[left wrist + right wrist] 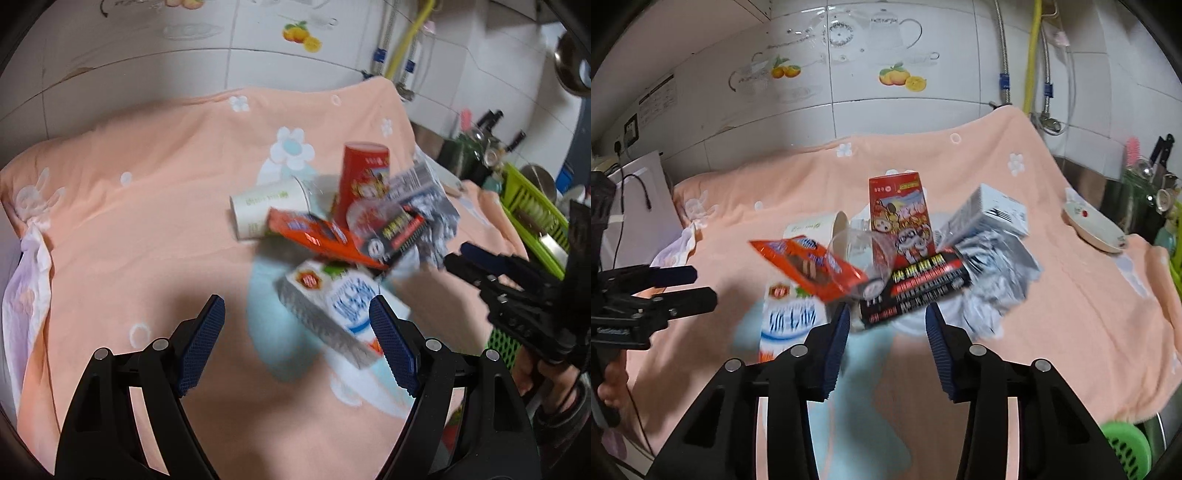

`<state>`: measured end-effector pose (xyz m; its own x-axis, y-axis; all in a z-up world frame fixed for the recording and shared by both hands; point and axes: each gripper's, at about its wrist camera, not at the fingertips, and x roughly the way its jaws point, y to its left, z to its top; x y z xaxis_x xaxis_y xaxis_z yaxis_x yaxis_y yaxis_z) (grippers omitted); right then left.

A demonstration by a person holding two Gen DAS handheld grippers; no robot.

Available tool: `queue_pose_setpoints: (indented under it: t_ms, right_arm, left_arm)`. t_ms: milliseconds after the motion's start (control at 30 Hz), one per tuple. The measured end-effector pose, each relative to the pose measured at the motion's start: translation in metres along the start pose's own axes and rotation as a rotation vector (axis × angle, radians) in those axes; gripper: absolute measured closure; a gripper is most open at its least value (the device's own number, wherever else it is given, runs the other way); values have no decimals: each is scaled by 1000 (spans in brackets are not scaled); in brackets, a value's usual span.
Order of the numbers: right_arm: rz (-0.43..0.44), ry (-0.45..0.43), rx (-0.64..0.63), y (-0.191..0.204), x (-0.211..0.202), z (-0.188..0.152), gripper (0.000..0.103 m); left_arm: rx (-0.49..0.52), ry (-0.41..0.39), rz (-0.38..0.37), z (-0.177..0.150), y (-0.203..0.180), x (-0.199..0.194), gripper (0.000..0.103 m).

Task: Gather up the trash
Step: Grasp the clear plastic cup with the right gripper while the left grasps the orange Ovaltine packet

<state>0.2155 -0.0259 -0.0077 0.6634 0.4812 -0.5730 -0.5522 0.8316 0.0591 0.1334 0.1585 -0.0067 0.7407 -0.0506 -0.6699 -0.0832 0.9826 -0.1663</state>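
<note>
A pile of trash lies on a peach towel (147, 221): a white and blue carton (332, 314), an orange wrapper (321, 240), a black and red packet (399, 229), a red box (364, 177) standing upright, a white paper cup (266, 210) on its side and a crumpled silver wrapper (436, 214). My left gripper (297, 314) is open, just short of the carton. My right gripper (886, 325) is open, close before the black and red packet (923, 288), and shows at the right of the left wrist view (476, 266). Also in the right wrist view: orange wrapper (812, 266), carton (790, 317), red box (901, 210).
A tiled wall (886, 110) with pipes (1032, 55) stands behind. A dish (1093, 225) lies on the towel at the right. A green basket (532, 221) and kitchen tools stand further right. A crumpled white cloth (26, 295) hangs at the towel's left edge.
</note>
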Motion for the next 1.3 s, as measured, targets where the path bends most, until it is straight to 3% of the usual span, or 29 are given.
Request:
queue_pose_setpoints:
  t_ms: [267,400,533,600,667,867,967,1300]
  right_arm:
    - [-14,23,-19,0,42,23,70]
    - [-24,38,-19,-3,59,28,71]
    - [-23,60,-14,-7,72,28,79]
    - [-22,63,-9,-9,76,28,85]
    - [-4,64,-3,-10,77,27,98]
    - [0,39,-7,-7,66,24,101]
    - [1,21,1,-7,57,23,101]
    - [-22,-40,31,-13,0,8,101]
  left_arm:
    - [-71,-22,-21,41,9,23,24]
    - [-111,16,-37,53,14,44,24]
    - [-142,68,-65,57,18,67,26]
    - [-155,92,-98,56,19,77,33]
    - [-176,114,-133,55,20,85,42]
    - [-208,147,-239,45,19,96,71]
    - [-198,132,-252,43,17,93,81]
    - [-138,67,-287,42,-6,59,93]
